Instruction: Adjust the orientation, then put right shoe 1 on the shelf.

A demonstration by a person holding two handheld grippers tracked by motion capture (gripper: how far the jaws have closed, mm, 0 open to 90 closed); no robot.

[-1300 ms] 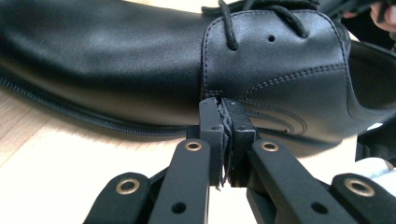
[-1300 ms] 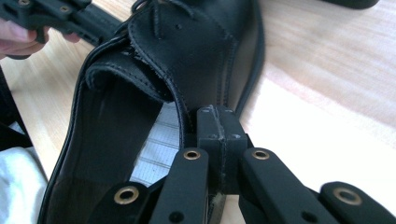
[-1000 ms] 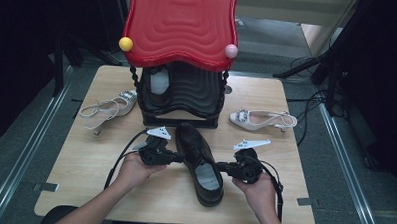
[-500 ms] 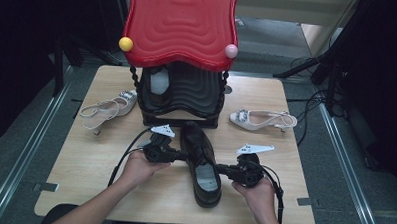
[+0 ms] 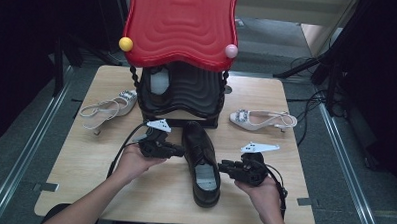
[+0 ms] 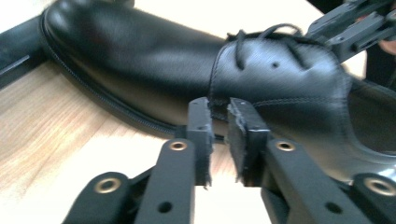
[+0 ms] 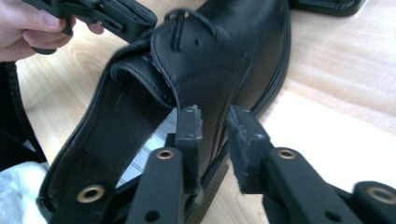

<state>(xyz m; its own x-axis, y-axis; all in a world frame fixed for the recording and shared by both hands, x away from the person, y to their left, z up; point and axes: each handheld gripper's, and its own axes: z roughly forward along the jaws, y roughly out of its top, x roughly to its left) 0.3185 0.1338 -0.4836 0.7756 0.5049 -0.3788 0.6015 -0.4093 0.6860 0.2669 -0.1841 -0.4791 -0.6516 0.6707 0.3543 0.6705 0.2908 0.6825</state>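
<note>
Grippers L (image 6: 218, 119) & R (image 7: 215, 126) both slightly open, either side of black shoe (image 5: 201, 159).

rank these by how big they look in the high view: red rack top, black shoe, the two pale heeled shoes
1. red rack top, by far the largest, though it sits nearest the camera.
2. black shoe.
3. The left pale heeled shoe and the right pale heeled shoe look about alike, so I won't rank them.
</note>
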